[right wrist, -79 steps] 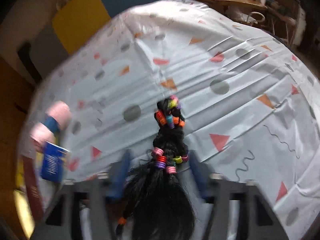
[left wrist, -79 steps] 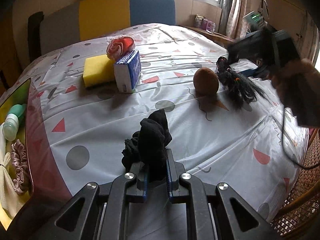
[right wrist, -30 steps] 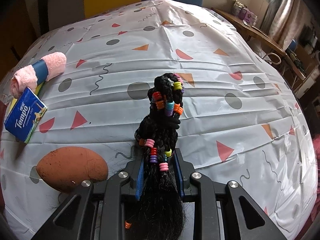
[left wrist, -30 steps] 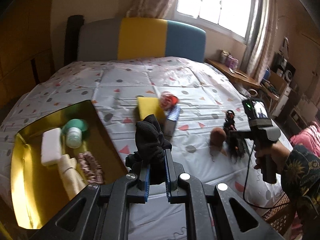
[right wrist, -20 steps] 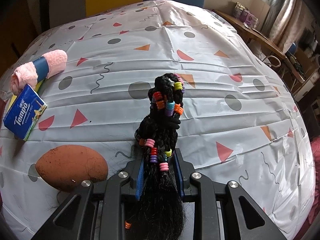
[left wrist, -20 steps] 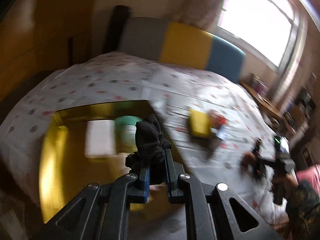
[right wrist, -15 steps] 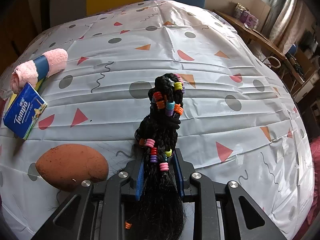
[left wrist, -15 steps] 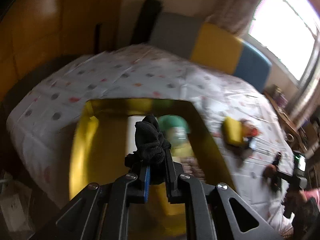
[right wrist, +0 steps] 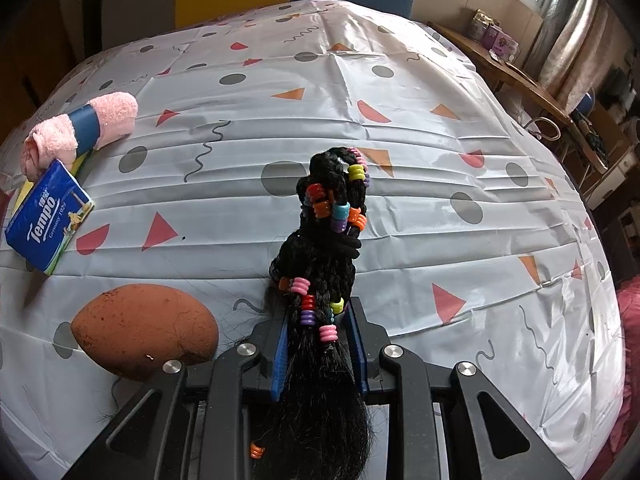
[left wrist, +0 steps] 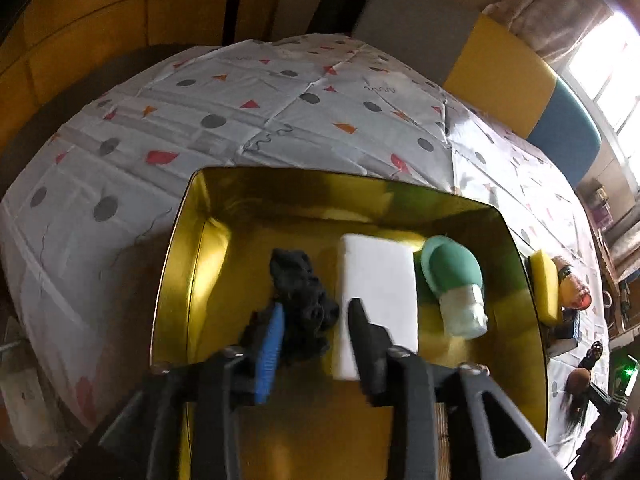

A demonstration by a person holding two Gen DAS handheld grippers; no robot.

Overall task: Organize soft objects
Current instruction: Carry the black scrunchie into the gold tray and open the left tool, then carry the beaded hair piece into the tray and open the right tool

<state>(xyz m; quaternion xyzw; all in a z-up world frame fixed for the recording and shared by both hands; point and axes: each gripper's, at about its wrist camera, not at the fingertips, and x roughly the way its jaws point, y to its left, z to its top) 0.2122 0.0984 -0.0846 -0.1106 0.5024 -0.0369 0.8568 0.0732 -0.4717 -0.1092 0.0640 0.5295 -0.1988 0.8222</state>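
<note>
While its jaws have just been opening, the left gripper (left wrist: 314,320) frees a crumpled black sock (left wrist: 302,300) over the shiny gold rectangular tray (left wrist: 176,280); at three o'clock, the right gripper (right wrist: 320,334) clamps a black beaded braid (right wrist: 324,256).

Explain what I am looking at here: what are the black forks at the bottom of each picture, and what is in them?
They are two hand-held grippers, each carrying a fisheye camera that looks along its fingers. One picture comes from each. The left gripper hangs over a gold tray; its jaws have just been opening, and the black cloth bundle lies loose between them, beside a white block and a green-capped bottle. The right gripper is shut on a beaded black hairpiece above the patterned bedsheet, near a brown sponge, a tissue pack and a pink rolled towel.
</note>
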